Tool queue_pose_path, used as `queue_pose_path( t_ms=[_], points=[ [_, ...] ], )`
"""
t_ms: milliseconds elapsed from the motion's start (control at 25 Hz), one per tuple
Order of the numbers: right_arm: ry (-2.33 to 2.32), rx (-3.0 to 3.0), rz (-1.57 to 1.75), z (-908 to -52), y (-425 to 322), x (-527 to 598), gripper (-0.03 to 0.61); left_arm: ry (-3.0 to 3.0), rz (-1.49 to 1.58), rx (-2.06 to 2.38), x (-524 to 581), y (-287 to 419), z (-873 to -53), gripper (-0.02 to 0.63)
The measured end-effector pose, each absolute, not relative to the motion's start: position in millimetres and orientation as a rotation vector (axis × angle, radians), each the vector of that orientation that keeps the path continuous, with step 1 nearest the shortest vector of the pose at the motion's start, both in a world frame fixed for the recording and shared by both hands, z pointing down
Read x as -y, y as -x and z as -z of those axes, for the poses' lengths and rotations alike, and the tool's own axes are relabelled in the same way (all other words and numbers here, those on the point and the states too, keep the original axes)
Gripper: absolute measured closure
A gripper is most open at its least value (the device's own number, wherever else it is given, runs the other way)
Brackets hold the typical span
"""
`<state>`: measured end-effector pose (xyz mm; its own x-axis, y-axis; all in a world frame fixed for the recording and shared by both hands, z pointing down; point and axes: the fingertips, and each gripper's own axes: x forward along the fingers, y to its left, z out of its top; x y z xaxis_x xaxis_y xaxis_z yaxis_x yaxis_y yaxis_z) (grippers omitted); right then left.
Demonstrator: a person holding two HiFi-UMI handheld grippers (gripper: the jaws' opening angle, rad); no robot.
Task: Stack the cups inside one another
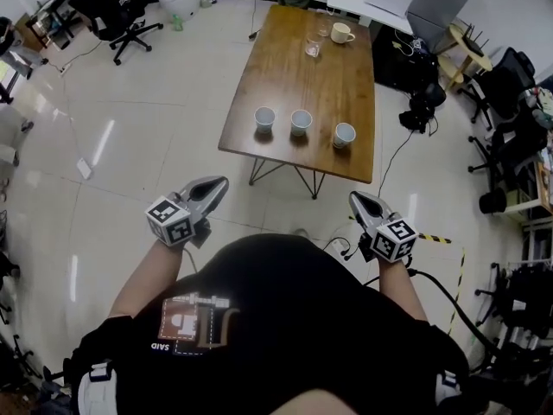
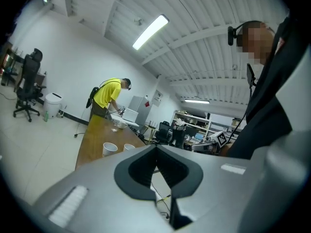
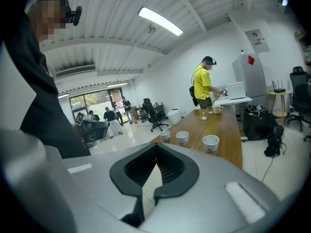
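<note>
Facing three cups, left gripper sees two

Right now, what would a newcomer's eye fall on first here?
Three cups stand apart in a row near the near edge of the table. In front of it, the left hand-held gripper and the right hand-held gripper are held off the table, both shut and empty.

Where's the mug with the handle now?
In the head view, the cream mug sits at the far end of the wooden table, right of a small glass.
</note>
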<state>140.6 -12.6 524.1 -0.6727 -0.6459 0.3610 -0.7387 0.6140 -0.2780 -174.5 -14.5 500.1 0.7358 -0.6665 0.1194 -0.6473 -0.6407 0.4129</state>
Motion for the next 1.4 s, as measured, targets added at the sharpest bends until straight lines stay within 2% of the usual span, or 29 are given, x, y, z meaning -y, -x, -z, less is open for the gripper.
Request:
queue_pose_path(
  t_ms=[320,480,640,840,1040,1400],
  points=[
    [-0.789,2.707,-0.529,-521,-161,121,0.565,-2.43,-0.104,1.292,98,133,-502,0.611],
    [-0.814,2.723,-0.58,-529,-180,155,0.565,-2.459,-0.279,1.313,126,115,-507,0.609],
    [-0.905,2.724,-0.626,-527,-200,176,0.564,-2.481,-0.326,1.287,152,115,-519,0.609],
    [-1.08,2.652,-0.636,-526,-211,194,0.563,-2.58,-0.445,1.158,184,117,-544,0.577],
    [-1.255,2.586,-0.643,-499,-184,208,0.564,-2.664,-0.632,0.98,211,135,-571,0.558],
    [-1.367,2.508,-0.719,-510,-172,219,0.564,-2.895,-1.207,0.567,233,118,-632,0.517]
  ],
)
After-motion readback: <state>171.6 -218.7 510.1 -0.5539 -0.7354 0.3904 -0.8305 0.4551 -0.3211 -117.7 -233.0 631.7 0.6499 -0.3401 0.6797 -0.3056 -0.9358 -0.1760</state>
